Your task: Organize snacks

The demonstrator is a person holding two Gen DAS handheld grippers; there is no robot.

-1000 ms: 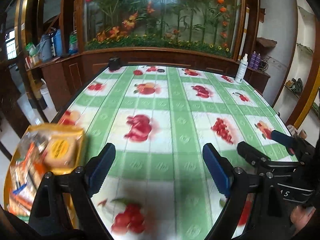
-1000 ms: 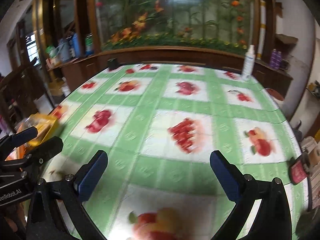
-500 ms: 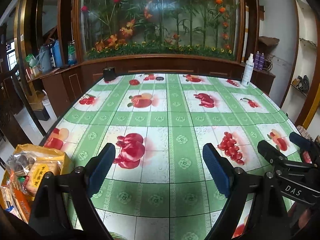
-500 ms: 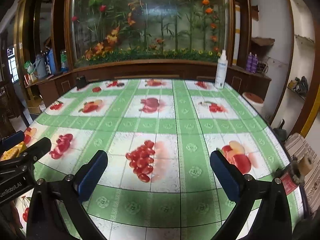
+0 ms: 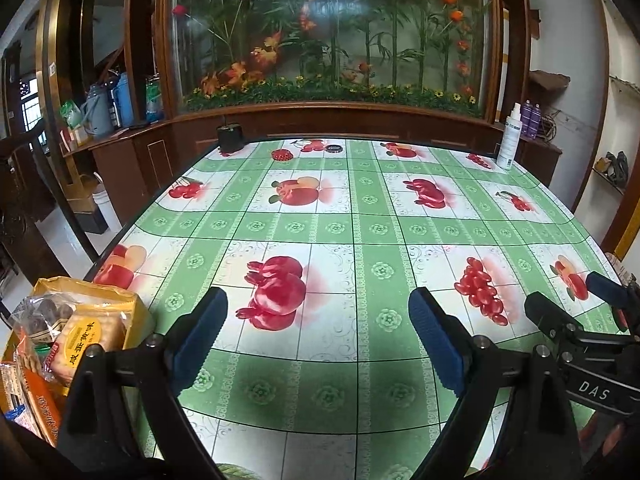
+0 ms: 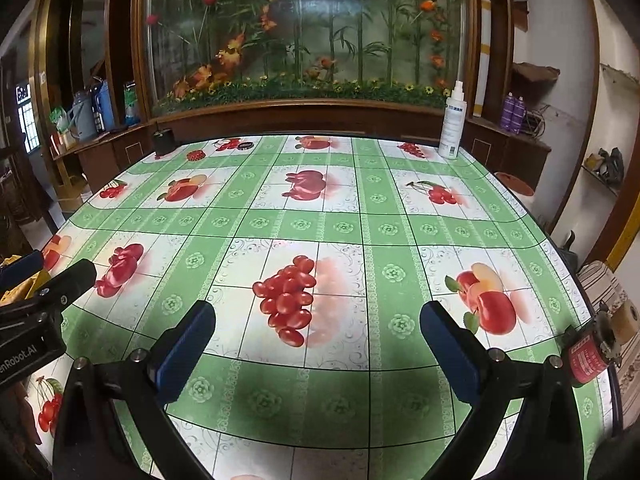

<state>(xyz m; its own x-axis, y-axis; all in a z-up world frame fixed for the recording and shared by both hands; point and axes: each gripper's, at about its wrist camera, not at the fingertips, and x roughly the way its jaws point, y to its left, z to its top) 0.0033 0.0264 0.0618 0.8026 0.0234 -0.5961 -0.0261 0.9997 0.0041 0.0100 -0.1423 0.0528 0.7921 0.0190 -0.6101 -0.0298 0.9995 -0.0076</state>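
"DAS" on the right gripper (image 5: 600,300) body; "enRobot.AI", cut off, on the left gripper (image 6: 52,268) body; biscuit pack (image 5: 86,338) print unreadable.

Fruit-print table (image 5: 360,216): spray bottle (image 5: 509,138), black box (image 5: 230,137) at far edge.

Ahead of my left gripper (image 5: 314,336): bare tablecloth (image 5: 360,224), jaws opening with nothing between, free passage forward. Off its left finger: yellow snack bag (image 5: 80,332) at table edge blocks that side. My right gripper (image 6: 316,344): clear run ahead; spray bottle (image 6: 453,124) far ahead-right, small black box (image 6: 164,141) far ahead-left, red roll (image 6: 586,360) just right.
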